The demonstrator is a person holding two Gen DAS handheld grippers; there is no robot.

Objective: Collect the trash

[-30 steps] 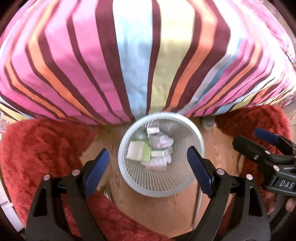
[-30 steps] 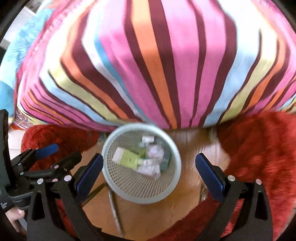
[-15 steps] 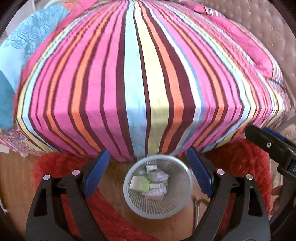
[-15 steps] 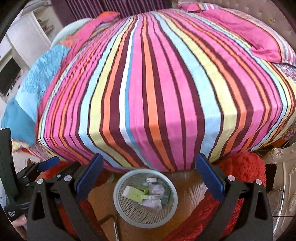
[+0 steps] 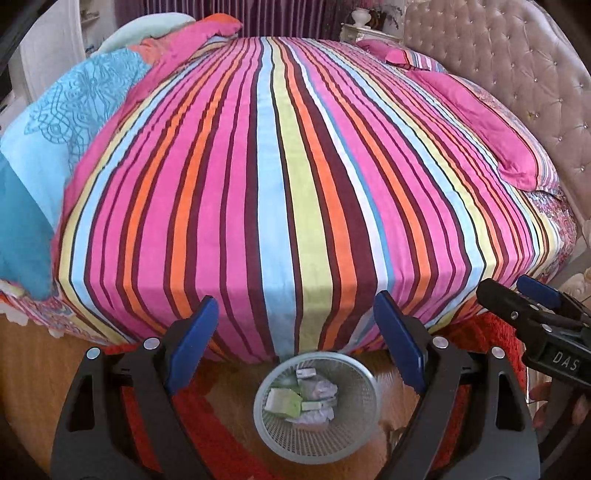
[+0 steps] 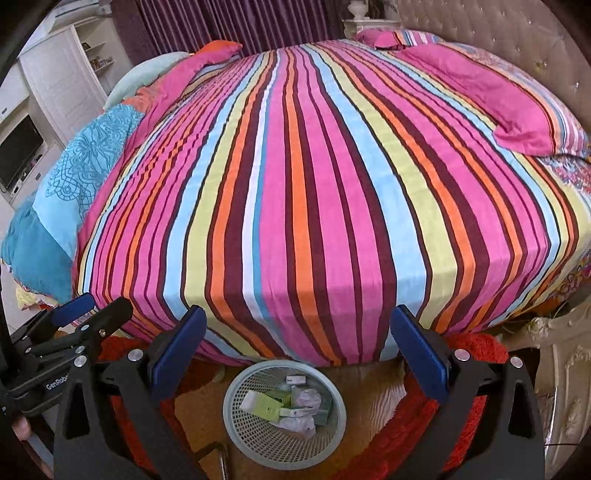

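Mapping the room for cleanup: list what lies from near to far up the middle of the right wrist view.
Mesh wastebasket holding paper trash → striped bedspread → purple curtains.

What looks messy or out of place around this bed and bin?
Nothing stands out. The trash sits inside the upright mesh wastebasket, none spilled on the wooden floor. The striped bedspread lies smooth.
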